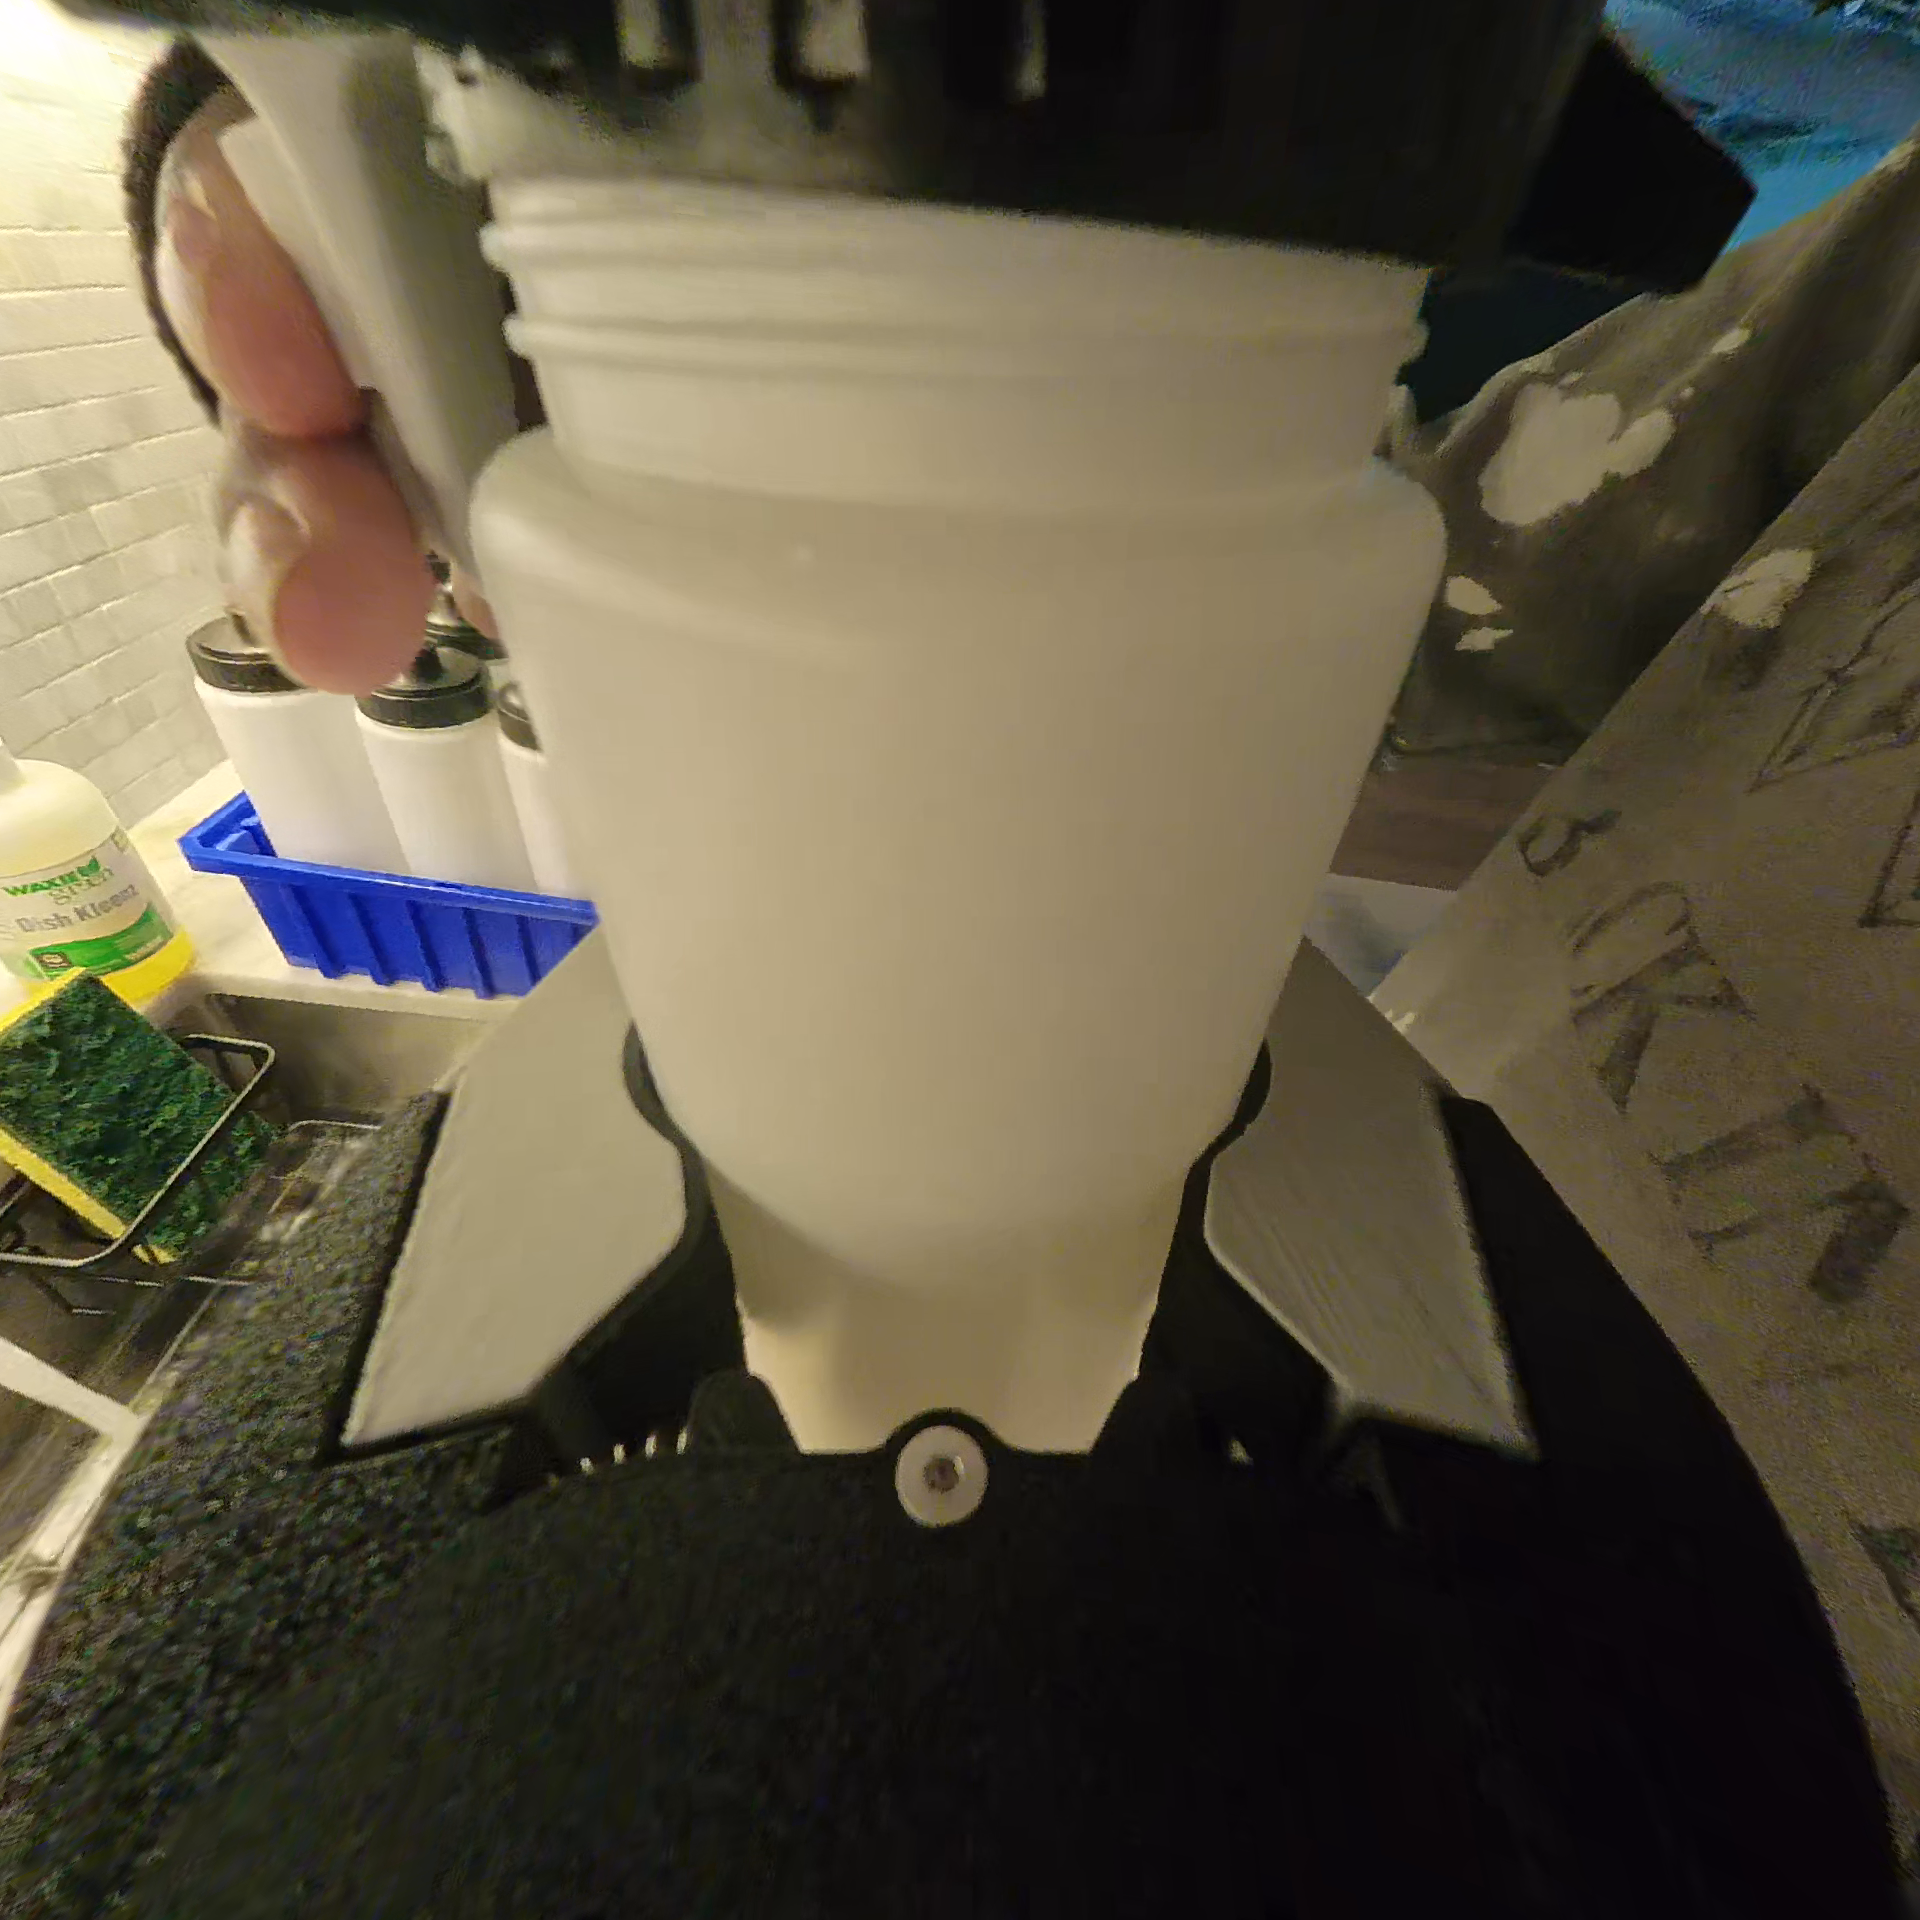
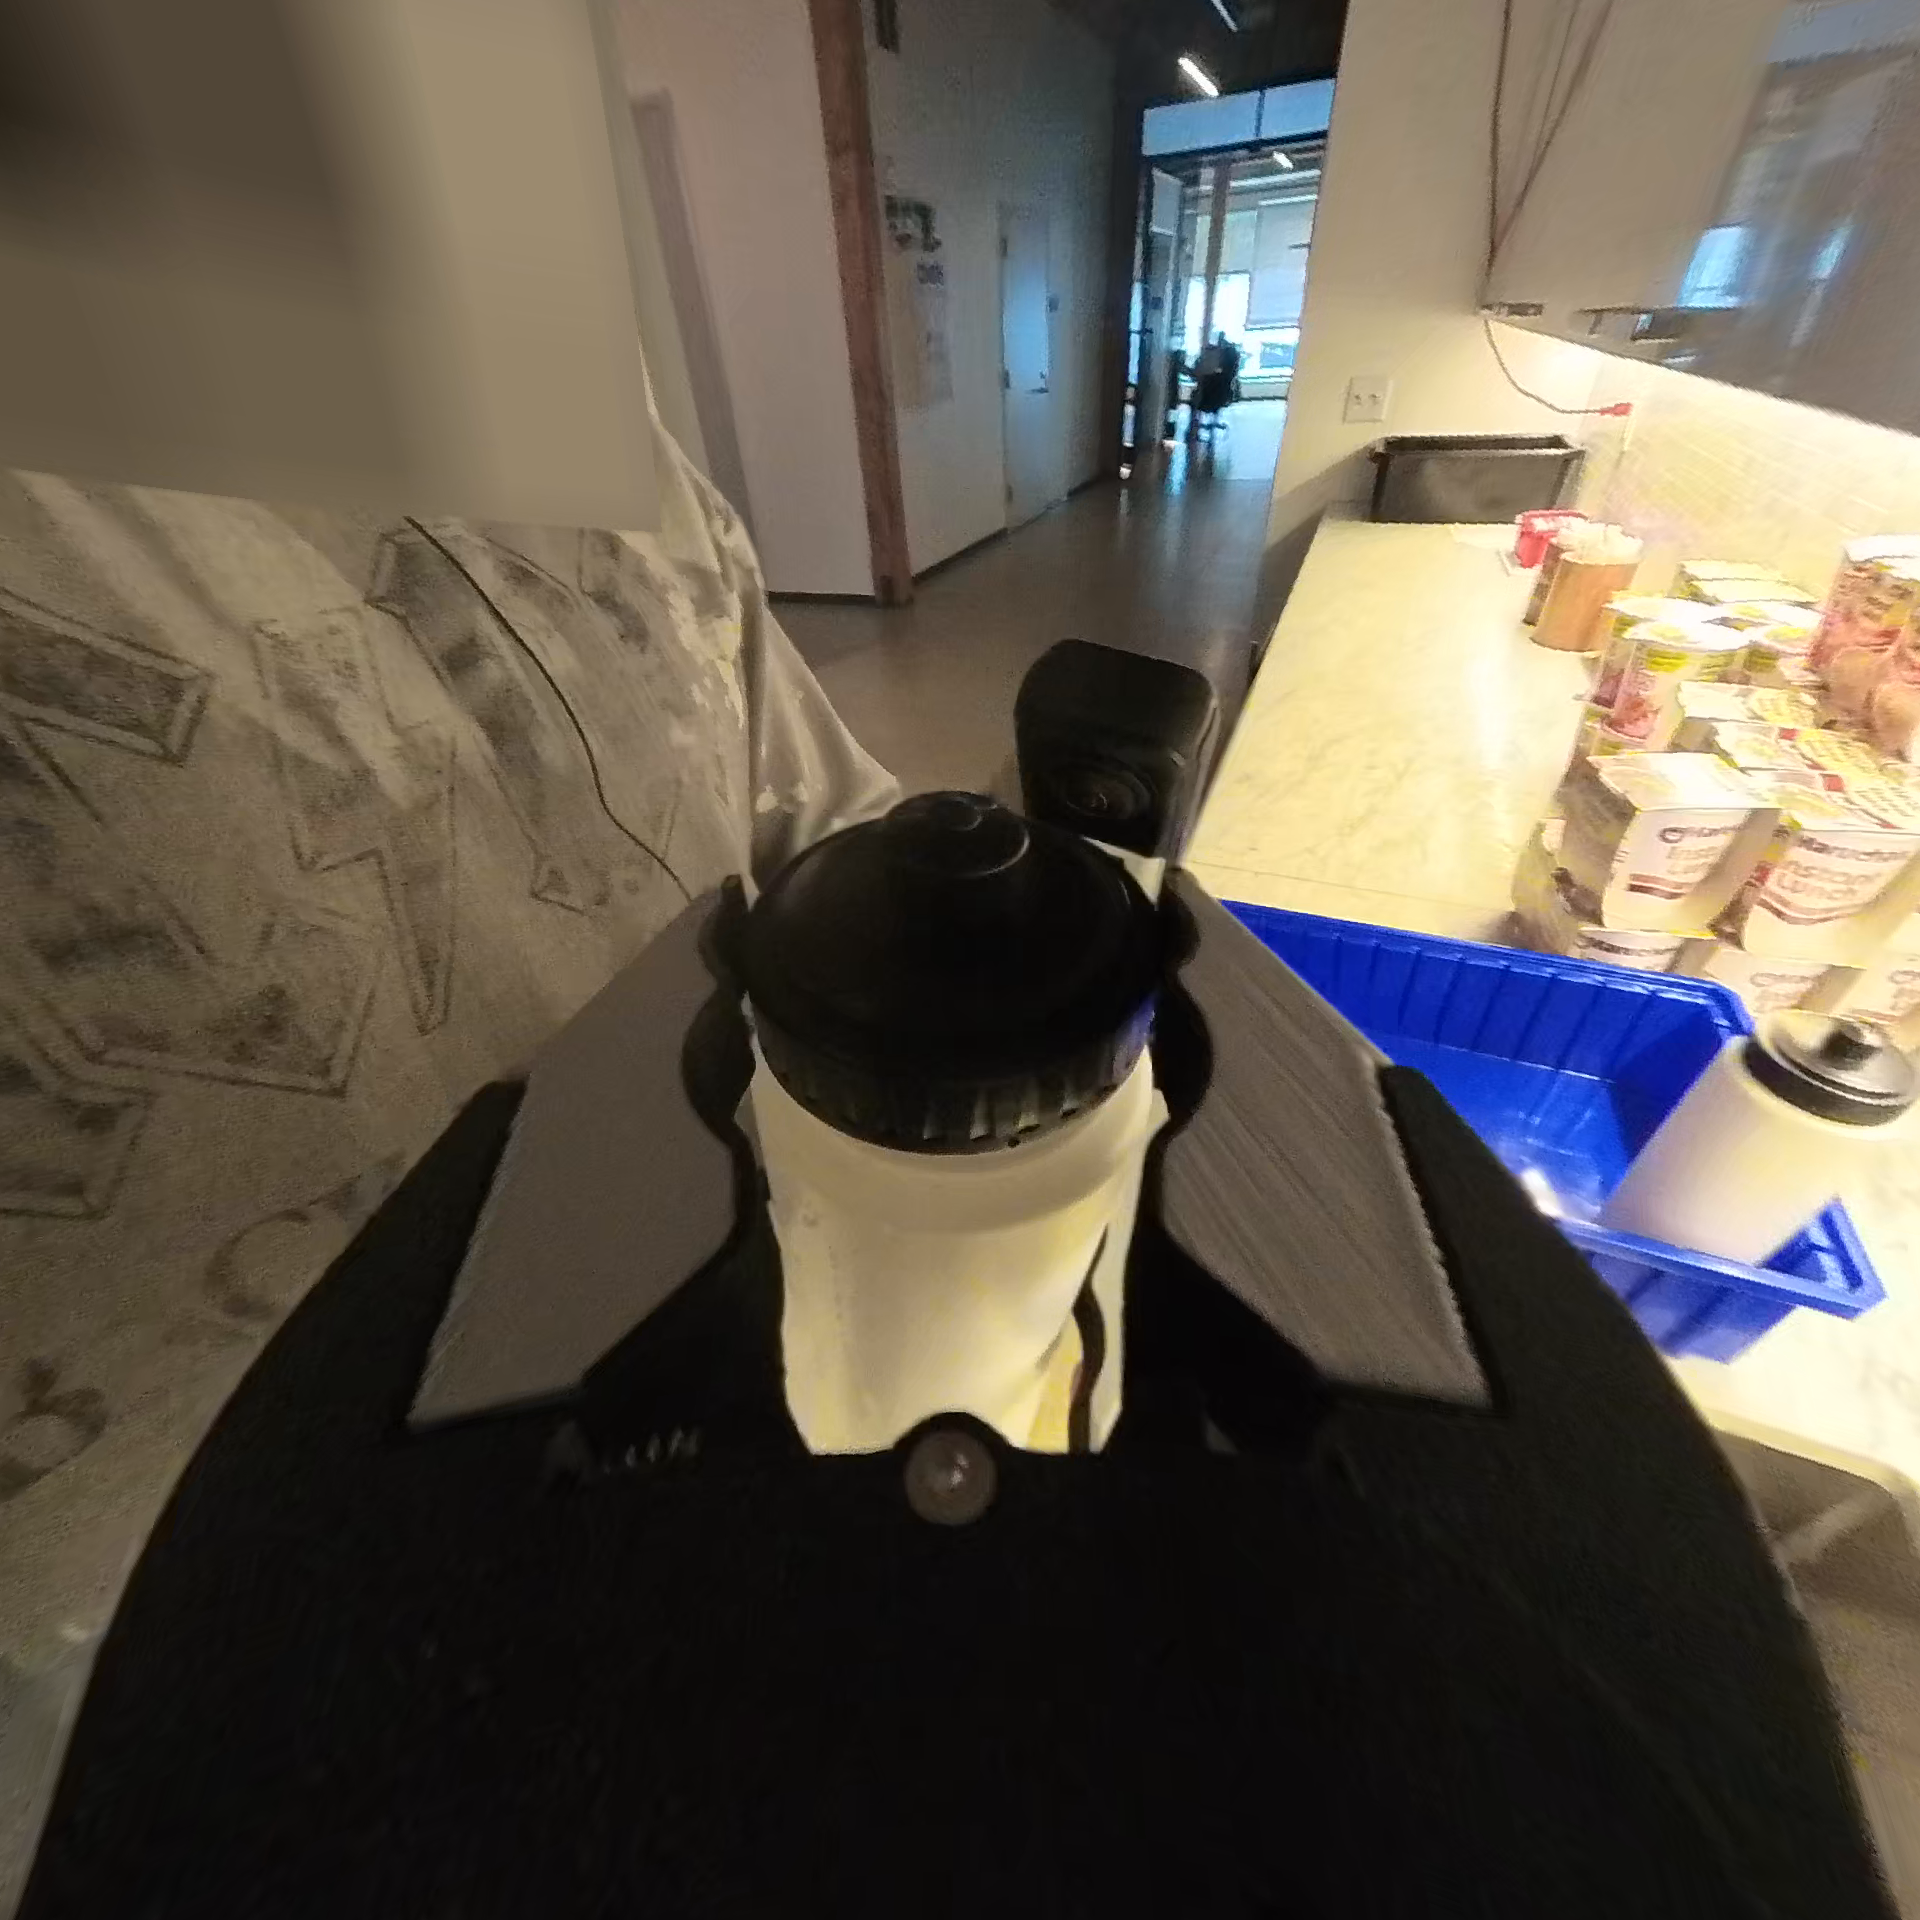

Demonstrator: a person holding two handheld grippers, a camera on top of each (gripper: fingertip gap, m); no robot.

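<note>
My left gripper (image 1: 951,997) is shut on the body of a white plastic bottle (image 1: 935,727), held close to the camera. The bottle's threaded neck (image 1: 956,291) shows bare just under my right gripper (image 1: 1039,104), which comes in from above; a hand (image 1: 281,416) grips its handle. In the right wrist view my right gripper (image 2: 951,935) is shut on the bottle's black domed cap (image 2: 935,1018), with the white bottle (image 2: 935,1247) beneath it. A black camera (image 2: 1117,758) sits just beyond the cap.
A blue bin (image 1: 395,935) holds several capped white bottles (image 1: 291,758) on the marble counter (image 2: 1382,707). One bottle (image 2: 1745,1132) leans in the bin (image 2: 1558,1039). A soap bottle (image 1: 62,883) and sponge (image 1: 114,1101) sit by the sink. Noodle cups (image 2: 1714,831) stand at right. A person's grey garment (image 2: 260,779) is close.
</note>
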